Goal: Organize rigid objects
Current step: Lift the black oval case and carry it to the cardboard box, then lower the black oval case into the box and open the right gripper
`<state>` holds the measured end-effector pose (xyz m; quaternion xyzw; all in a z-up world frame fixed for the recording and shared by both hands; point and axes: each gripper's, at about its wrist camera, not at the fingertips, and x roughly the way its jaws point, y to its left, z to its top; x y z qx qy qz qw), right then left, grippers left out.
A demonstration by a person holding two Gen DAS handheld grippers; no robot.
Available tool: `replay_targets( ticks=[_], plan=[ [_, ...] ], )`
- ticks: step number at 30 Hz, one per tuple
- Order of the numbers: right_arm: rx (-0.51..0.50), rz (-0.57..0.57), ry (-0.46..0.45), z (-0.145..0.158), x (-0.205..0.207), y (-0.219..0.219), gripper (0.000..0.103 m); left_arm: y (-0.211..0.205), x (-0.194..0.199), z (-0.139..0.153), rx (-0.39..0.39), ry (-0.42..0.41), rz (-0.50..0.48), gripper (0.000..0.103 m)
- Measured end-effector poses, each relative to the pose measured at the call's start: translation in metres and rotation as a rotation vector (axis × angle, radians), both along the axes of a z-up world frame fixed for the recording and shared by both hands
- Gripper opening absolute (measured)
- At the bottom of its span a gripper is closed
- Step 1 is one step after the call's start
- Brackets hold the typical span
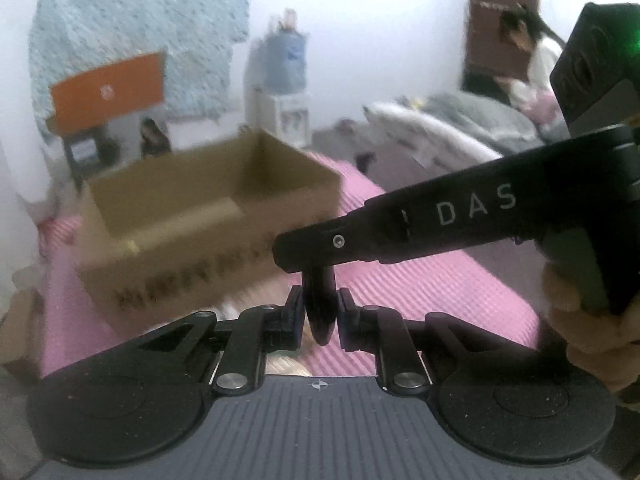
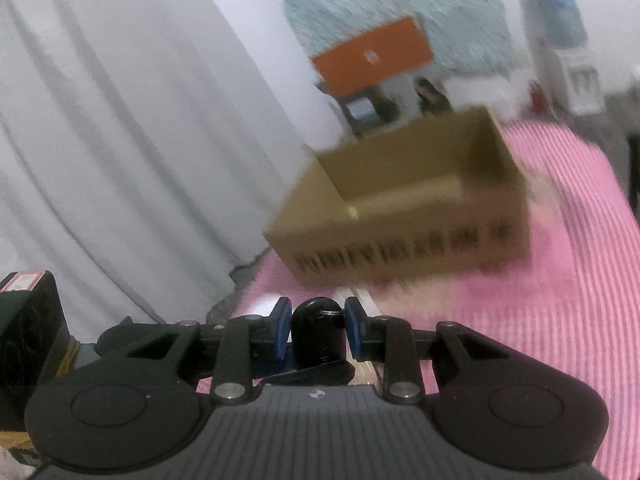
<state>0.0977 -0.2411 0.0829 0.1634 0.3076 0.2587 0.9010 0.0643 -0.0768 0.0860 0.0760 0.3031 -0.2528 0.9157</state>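
I hold one black object (image 1: 320, 312) between both grippers so it can be carried as a single rigid piece toward the open cardboard box (image 1: 208, 216), which sits on the pink mat (image 1: 440, 292) near its far left corner. My left gripper (image 1: 320, 316) is nearly closed, its fingers (image 1: 294, 312) pressing a thin disc-shaped part, while my right gripper (image 2: 317, 330) is closed partway on a rounded black end (image 2: 318, 328). Both views are blurred, so the object's exact kind cannot be determined
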Motion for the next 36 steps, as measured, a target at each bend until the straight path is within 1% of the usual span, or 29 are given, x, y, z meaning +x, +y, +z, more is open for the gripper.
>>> replay_targets(
  ticks=[3, 6, 9, 12, 17, 20, 24, 28, 32, 36],
  plan=[
    [0.011, 0.045, -0.012, 0.015, 0.031, 0.010, 0.031, 0.011, 0.023, 0.016, -0.008, -0.002, 0.044, 0.016],
    [0.022, 0.082, 0.006, 0.024, 0.068, 0.022, 0.031, 0.019, 0.052, 0.023, -0.005, 0.014, 0.088, 0.015],
    [0.022, 0.111, 0.038, 0.026, 0.109, 0.035, 0.031, 0.028, 0.086, 0.025, -0.003, 0.058, 0.123, 0.015],
    [0.024, 0.131, 0.090, 0.021, 0.148, 0.045, 0.031, 0.037, 0.121, 0.022, 0.009, 0.115, 0.150, 0.015],
    [0.033, 0.139, 0.218, 0.001, 0.215, 0.057, 0.031, 0.047, 0.176, 0.006, 0.029, 0.218, 0.190, 0.015],
    [0.013, 0.141, 0.294, -0.015, 0.250, 0.066, 0.028, 0.046, 0.203, -0.005, 0.069, 0.249, 0.207, 0.015],
    [-0.020, 0.129, 0.369, -0.038, 0.281, 0.076, 0.027, 0.046, 0.226, -0.015, 0.090, 0.301, 0.217, 0.015],
    [-0.027, 0.108, 0.400, -0.053, 0.304, 0.081, 0.027, 0.044, 0.243, -0.026, 0.139, 0.302, 0.242, 0.015],
    [-0.021, 0.091, 0.431, -0.068, 0.327, 0.085, 0.028, 0.042, 0.252, -0.034, 0.186, 0.291, 0.263, 0.017],
    [-0.043, 0.052, 0.445, -0.078, 0.336, 0.084, 0.029, 0.044, 0.257, -0.033, 0.202, 0.268, 0.291, 0.019]
  ],
)
